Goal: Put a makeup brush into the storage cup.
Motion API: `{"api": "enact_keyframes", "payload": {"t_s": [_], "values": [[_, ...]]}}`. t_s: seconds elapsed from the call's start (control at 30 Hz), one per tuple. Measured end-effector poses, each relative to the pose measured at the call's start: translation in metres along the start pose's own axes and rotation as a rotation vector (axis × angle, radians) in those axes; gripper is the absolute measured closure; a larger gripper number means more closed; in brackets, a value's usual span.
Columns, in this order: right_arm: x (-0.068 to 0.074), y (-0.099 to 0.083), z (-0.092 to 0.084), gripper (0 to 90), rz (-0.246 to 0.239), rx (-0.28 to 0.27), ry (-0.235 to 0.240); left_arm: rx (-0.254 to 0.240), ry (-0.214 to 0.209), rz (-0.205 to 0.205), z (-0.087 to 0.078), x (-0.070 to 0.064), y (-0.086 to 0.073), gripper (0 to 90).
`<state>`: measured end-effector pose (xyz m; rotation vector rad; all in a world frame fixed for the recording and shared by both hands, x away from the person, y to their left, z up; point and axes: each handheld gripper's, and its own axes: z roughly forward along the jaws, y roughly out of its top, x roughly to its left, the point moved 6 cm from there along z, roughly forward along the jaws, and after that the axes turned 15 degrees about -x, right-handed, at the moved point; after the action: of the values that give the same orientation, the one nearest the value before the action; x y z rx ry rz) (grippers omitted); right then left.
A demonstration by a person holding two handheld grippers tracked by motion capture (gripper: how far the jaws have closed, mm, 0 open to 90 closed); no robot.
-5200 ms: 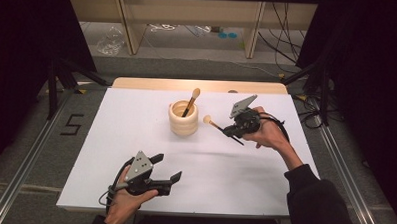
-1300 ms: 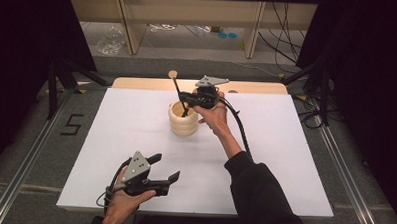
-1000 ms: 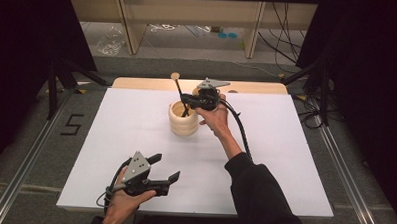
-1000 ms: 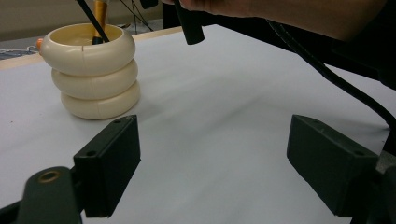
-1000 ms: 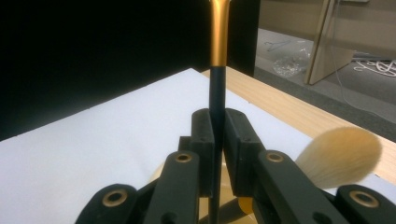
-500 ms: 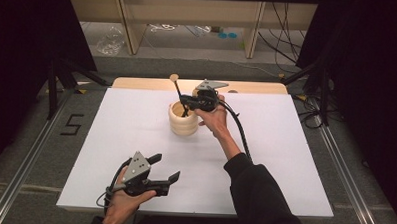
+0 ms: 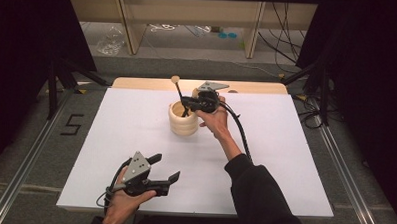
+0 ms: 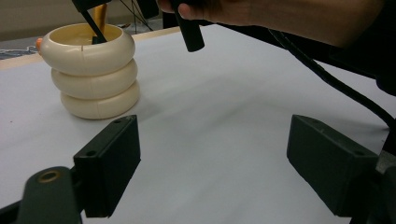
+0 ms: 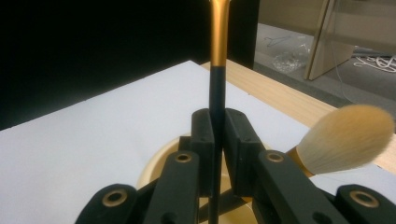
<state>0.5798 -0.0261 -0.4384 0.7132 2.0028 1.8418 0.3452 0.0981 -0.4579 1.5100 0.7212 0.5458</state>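
Note:
A cream ribbed holder point(image 7: 182, 120) stands at the back middle of the white table. Over its rim, my right gripper point(image 7: 187, 104) is shut on a brush point(image 7: 178, 94) with a black and gold handle. The handle slants up to the left, and its lower end is inside the holder. In the right gripper view the jaws point(image 9: 217, 126) pinch the black handle point(image 9: 217, 93) above the holder's rim point(image 9: 152, 172). A second brush with a fluffy tan head point(image 9: 345, 137) leans out of the holder. My left gripper point(image 7: 162, 172) rests open near the front edge with nothing between its fingers point(image 8: 109, 170).
The white sheet point(image 7: 285, 160) covers the table, with a wooden strip point(image 7: 252, 87) along its far edge. My right forearm point(image 7: 244, 168) crosses the middle. Black stands point(image 7: 52, 82) and cables lie on the floor at both sides.
Five seconds ago my right gripper held the brush to the right of the holder; it now holds it over the holder. Over the last second the brush sank slightly. My left gripper stayed still.

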Motion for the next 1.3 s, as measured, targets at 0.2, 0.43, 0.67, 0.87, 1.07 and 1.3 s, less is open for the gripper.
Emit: {"api": "enact_keyframes", "payload": {"t_s": [0.2,0.43,0.67,0.87,1.07,1.3], "values": [[0.0,-0.003,0.0,83.1,-0.007,0.002,-0.001,0.0,0.0,0.0,0.0,0.0,0.0,17.3],[0.0,-0.006,0.0,83.1,-0.006,0.013,0.001,-0.008,-0.005,-0.015,0.001,-0.001,0.0,17.3],[-0.001,-0.008,-0.002,83.1,-0.002,0.027,0.001,0.0,-0.006,0.012,0.001,0.001,0.0,17.3],[-0.001,-0.009,-0.003,83.1,-0.007,0.038,0.0,-0.008,-0.007,-0.011,0.001,-0.001,0.0,17.3],[0.001,-0.012,-0.001,82.9,-0.001,0.037,0.009,-0.008,-0.004,-0.013,0.001,-0.001,0.0,17.3],[0.0,-0.014,-0.003,78.9,0.0,0.029,-0.001,0.003,0.003,-0.006,0.0,-0.001,-0.001,17.3]]}}
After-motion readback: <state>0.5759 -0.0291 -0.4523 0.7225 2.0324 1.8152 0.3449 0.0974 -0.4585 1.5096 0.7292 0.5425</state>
